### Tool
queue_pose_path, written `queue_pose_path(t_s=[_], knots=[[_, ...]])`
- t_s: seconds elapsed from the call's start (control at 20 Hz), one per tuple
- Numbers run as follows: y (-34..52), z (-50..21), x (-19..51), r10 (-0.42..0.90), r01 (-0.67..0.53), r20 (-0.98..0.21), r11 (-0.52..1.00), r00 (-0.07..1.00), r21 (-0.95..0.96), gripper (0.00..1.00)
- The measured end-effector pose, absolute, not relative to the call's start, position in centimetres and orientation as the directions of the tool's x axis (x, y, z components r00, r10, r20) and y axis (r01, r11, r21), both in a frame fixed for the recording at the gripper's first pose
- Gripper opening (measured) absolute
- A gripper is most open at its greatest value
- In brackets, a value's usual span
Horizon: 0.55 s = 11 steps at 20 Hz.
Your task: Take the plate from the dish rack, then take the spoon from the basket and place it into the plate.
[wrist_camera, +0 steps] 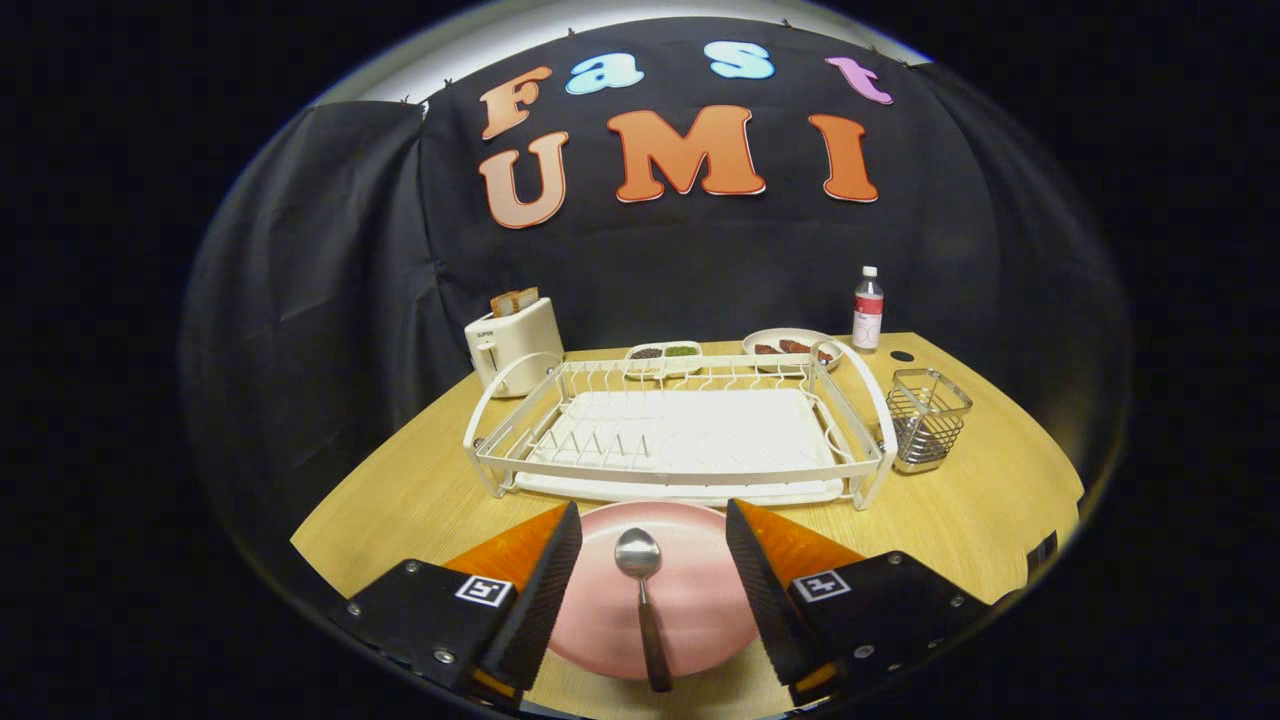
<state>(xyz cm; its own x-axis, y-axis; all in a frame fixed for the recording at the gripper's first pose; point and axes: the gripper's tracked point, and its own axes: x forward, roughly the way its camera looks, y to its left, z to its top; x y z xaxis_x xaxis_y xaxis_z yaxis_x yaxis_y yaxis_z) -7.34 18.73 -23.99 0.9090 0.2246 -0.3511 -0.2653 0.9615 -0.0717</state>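
Note:
A pink plate [690, 600] lies flat on the wooden table, just in front of the white dish rack [672, 440]. A metal spoon [642, 590] with a dark handle rests in the plate, bowl pointing toward the rack, handle reaching over the plate's near rim. My gripper [652, 545] hovers above the plate, open, one finger on each side of the spoon and touching neither it nor the plate. The wire basket [926, 418] stands to the right of the rack and looks empty.
Beyond the rack stand a white toaster [512, 342] with bread in it, a small two-part dish [664, 358], a plate of food [792, 349] and a bottle [867, 310]. The table's edge runs close on both sides of the fingers.

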Motion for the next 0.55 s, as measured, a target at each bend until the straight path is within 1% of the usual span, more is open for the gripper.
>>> queue_pose_path(t_s=[0.05,0.1,0.15,0.55], knots=[[18.6,-23.0,-7.3,0.219,-0.256,-0.344,0.964,0.913,-0.066,0.89],[18.4,-21.9,-7.1,0.215,-0.248,-0.334,0.967,0.918,-0.059,0.96],[18.0,-20.4,-6.9,0.209,-0.238,-0.319,0.97,0.924,-0.056,0.98],[15.1,-10.3,-5.9,0.132,-0.154,-0.209,0.984,0.969,-0.092,0.98]])
